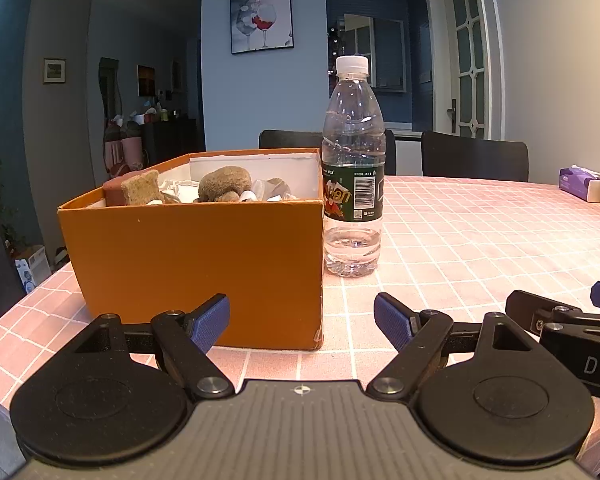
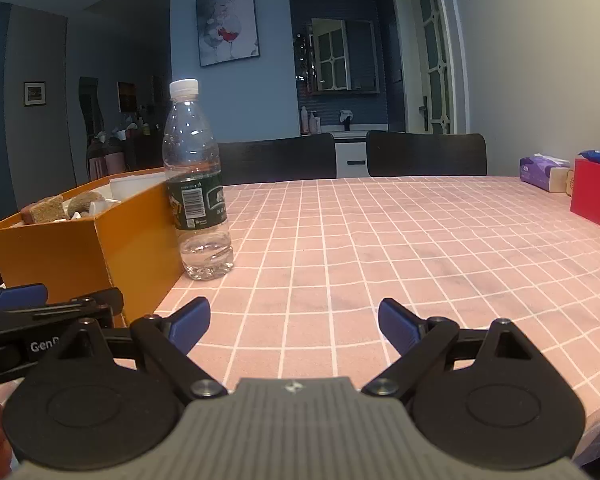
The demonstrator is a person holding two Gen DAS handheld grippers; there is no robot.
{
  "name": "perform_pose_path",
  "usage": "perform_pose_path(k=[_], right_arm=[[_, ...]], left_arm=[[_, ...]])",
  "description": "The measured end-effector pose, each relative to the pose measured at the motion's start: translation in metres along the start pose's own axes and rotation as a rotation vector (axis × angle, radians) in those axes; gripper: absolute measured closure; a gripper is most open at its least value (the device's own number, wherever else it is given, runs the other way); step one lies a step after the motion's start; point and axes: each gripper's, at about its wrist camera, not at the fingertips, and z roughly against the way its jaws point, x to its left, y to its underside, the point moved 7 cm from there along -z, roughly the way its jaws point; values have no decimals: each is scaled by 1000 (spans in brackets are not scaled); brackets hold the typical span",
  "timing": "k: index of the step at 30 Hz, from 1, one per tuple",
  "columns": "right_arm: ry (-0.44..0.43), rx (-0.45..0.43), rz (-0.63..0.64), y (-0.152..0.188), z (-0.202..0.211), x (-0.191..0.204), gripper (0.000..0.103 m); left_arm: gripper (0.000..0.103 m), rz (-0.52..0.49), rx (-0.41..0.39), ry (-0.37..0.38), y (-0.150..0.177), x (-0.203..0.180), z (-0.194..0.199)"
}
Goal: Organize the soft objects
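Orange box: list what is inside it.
Inside the orange box lie a tan bear-shaped sponge, a brown plush lump and white crumpled paper. Its front wall hides whatever lies lower down.

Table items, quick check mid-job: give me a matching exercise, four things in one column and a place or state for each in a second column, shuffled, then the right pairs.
Things:
1. water bottle
2. orange box
3. red box
4. right gripper

Places or states:
A. at the far right edge of the table
B. open, nothing between its fingers
C. upright, white cap on, just right of the orange box's corner
D. lid off, soft brown items inside

Pairs: 1-C, 2-D, 3-A, 4-B
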Motion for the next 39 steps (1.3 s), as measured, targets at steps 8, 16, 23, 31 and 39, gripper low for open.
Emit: perform_pose_path(k=[8, 16, 23, 31, 39], right_arm=[[-1, -8, 5, -1, 1, 1, 13], [-6, -11, 13, -1, 3, 3, 13], [-6, -10, 16, -2, 3, 3, 13], [-7, -4, 14, -1, 2, 3, 13], [-9, 4, 12, 0, 0, 4, 13]], left_arm=[[7, -1, -1, -1, -1, 0, 0], [7, -1, 0, 4, -2, -1, 1], [7, -2, 0, 2, -2, 0, 0], [7, -2, 1, 1, -2, 0, 0], [7, -1, 3, 2, -1, 1, 0]])
